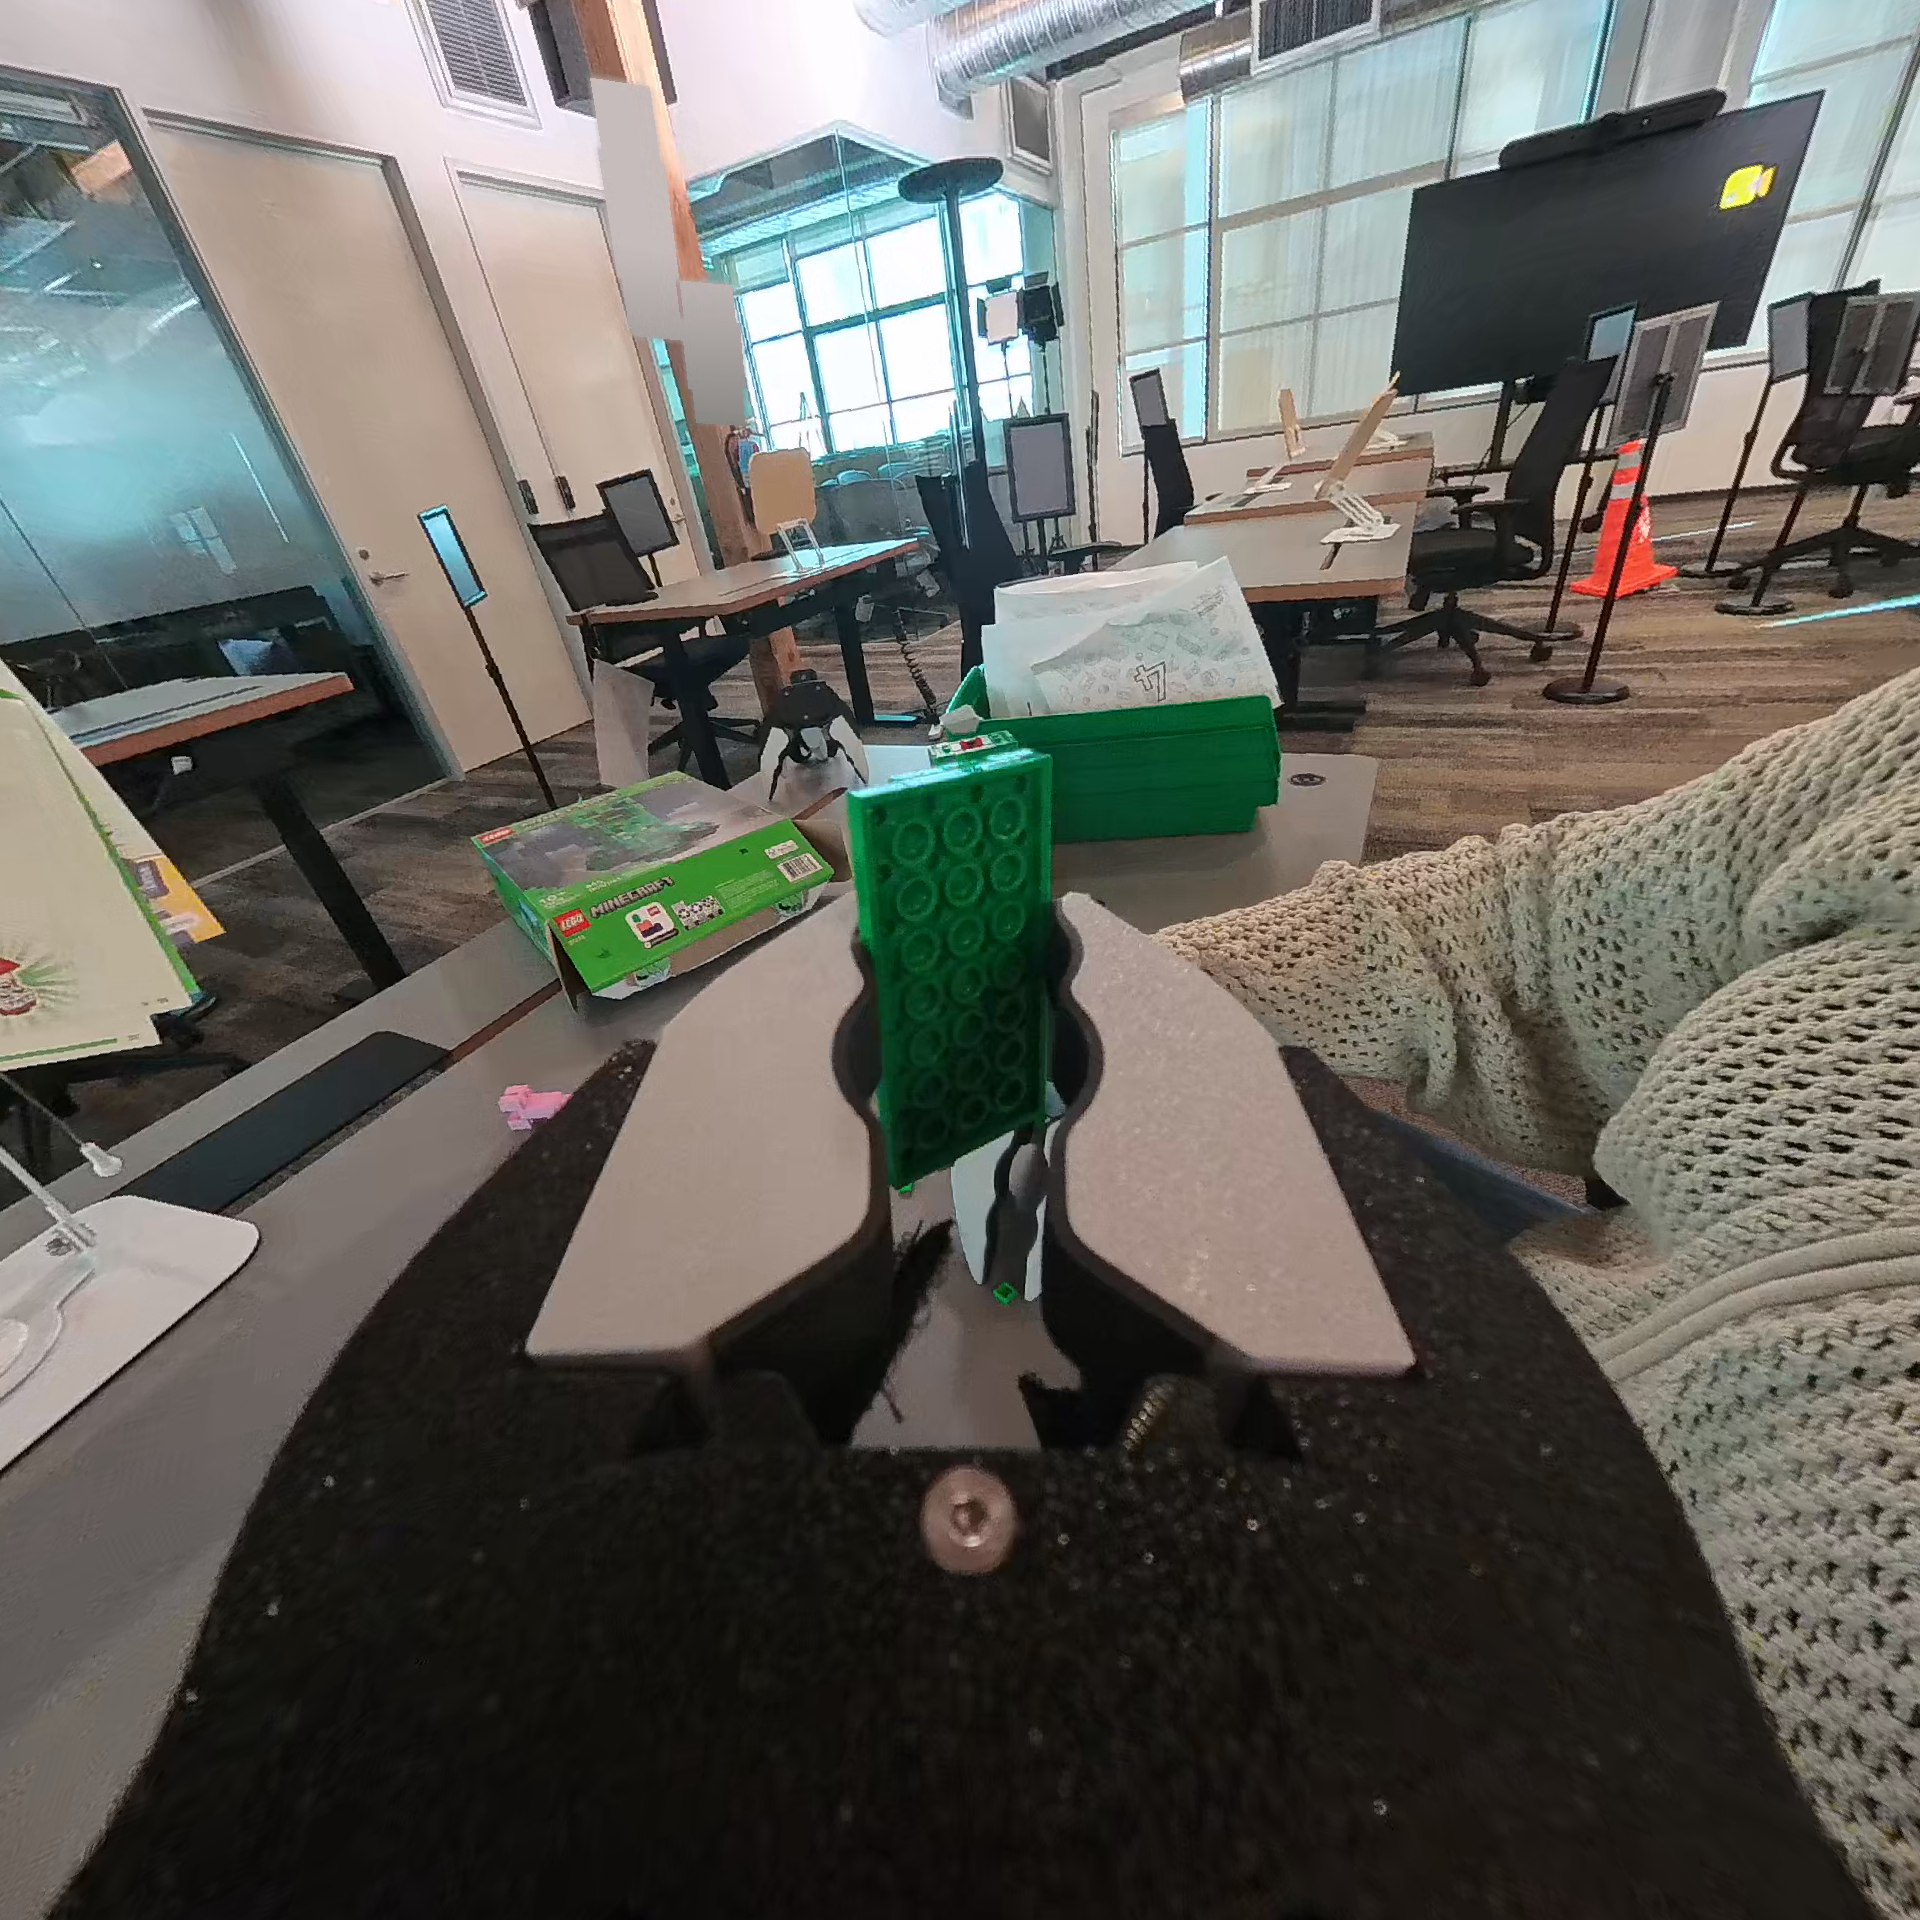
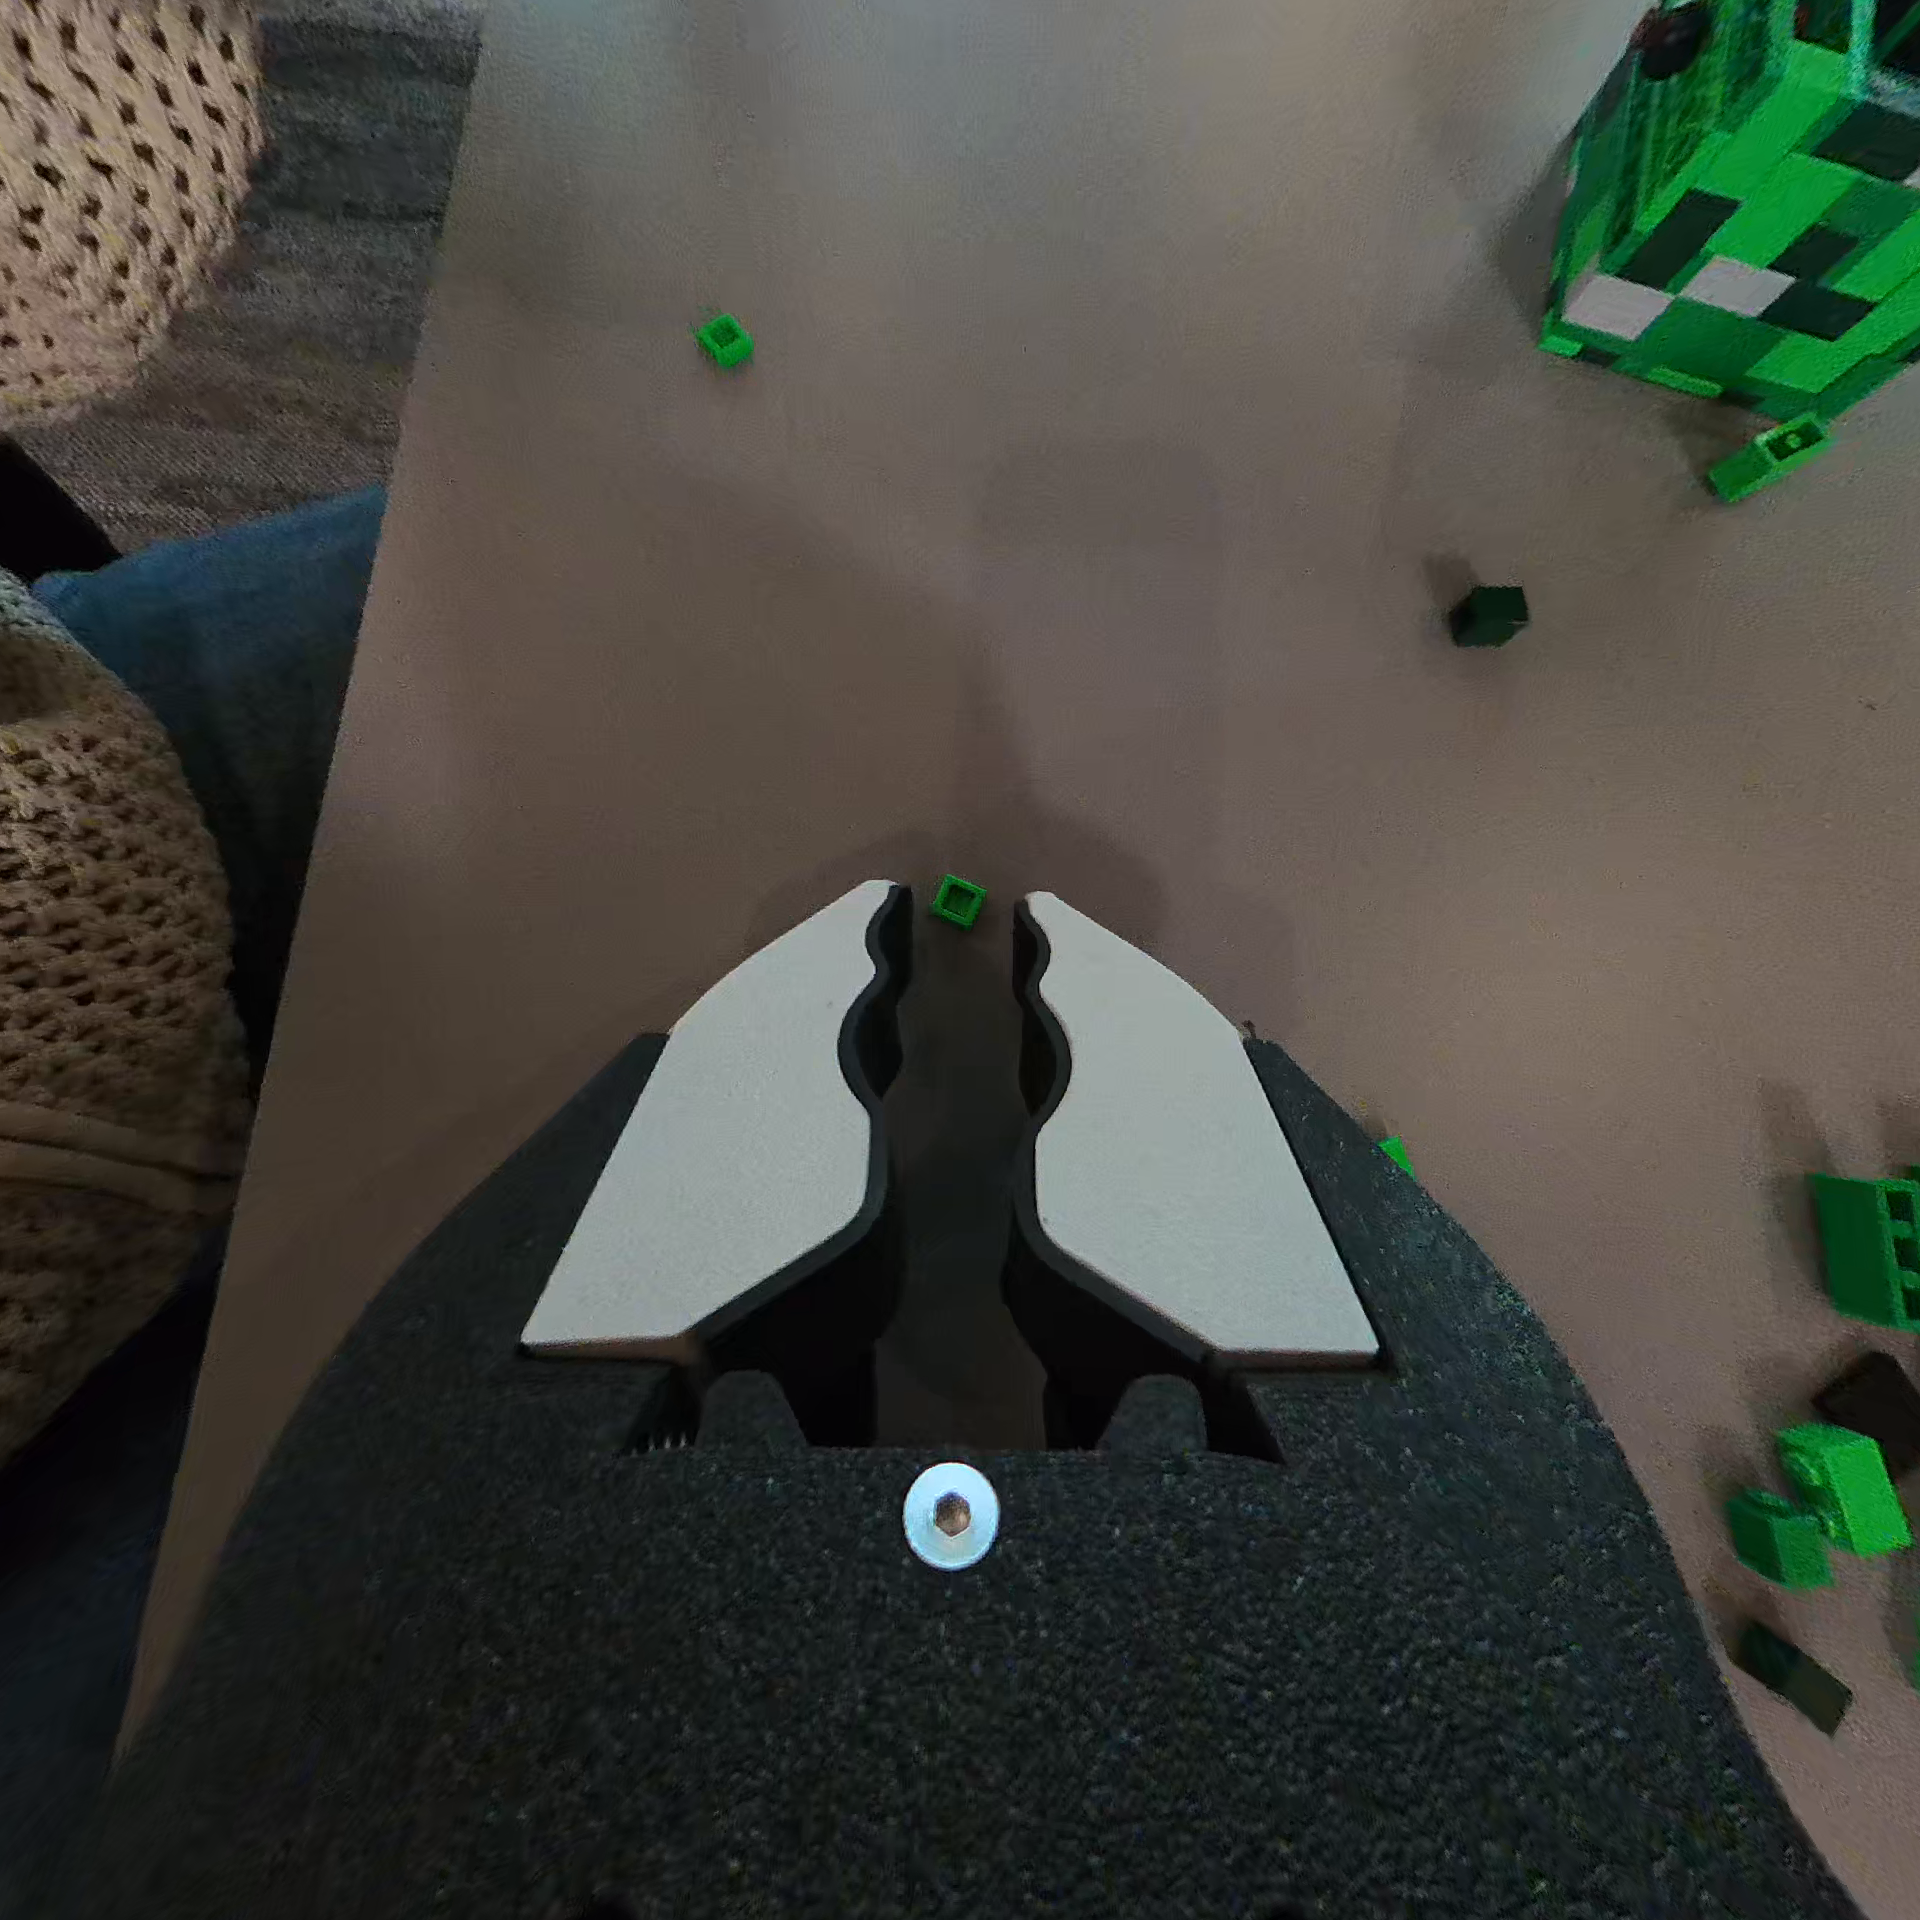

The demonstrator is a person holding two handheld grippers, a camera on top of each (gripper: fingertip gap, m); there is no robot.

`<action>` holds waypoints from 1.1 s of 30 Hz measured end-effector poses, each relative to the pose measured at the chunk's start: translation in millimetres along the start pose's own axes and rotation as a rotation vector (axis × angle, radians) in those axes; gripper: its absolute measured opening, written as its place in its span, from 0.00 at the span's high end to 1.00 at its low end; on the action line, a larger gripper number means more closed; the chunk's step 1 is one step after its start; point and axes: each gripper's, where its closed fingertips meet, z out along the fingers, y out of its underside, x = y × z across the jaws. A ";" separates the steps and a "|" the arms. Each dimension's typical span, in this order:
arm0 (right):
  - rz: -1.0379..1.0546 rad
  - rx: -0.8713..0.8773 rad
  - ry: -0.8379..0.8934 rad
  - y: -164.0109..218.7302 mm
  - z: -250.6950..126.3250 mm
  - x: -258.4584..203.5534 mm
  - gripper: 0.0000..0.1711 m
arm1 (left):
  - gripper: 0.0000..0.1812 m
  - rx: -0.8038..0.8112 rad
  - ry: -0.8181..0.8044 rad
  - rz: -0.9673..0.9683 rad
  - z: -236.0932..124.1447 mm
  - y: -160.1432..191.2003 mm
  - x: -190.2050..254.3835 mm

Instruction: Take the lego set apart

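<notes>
My left gripper (image 1: 961, 935) is shut on a long green lego plate (image 1: 956, 966), held upright with its underside tubes facing me, above the table. My right gripper (image 2: 956, 902) is open and points down at the table; a tiny green 1x1 piece (image 2: 956, 899) lies between its fingertips, apart from both. Through the gap in the left wrist view the right gripper's tip (image 1: 1013, 1216) and a tiny green piece (image 1: 1003, 1291) show below. The green blocky lego build (image 2: 1756, 208) stands at the top right of the right wrist view.
Another small green piece (image 2: 722, 340), a dark green brick (image 2: 1488, 615) and several loose green bricks (image 2: 1839, 1496) lie on the table (image 2: 1039, 520). A lego box (image 1: 655, 894), a green bin (image 1: 1153, 769) with paper bags and a pink piece (image 1: 530, 1107) sit farther off. A knit sleeve (image 1: 1558, 1039) is at right. Spacing between my two grippers at the tips: around 30 cm. The left gripper is farther from the green blocky lego build (image 2: 1756, 208), some 30 cm, than the right, some 20 cm.
</notes>
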 end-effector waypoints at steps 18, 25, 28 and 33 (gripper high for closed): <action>-0.153 0.132 0.044 -57.8 11.1 5.8 0.78 | 0.85 -0.008 0.005 -0.019 0.6 3.8 -3.2; -0.255 0.124 -0.145 -78.2 51.8 -43.1 0.88 | 0.84 -0.031 0.022 -0.024 7.6 9.8 -1.0; -0.215 0.096 -0.209 -79.7 63.7 -46.6 0.89 | 0.85 -0.042 0.027 -0.022 9.6 12.1 0.0; -0.224 0.076 -0.201 -84.3 71.1 -43.2 0.93 | 0.85 -0.044 0.028 -0.021 9.5 12.7 -0.3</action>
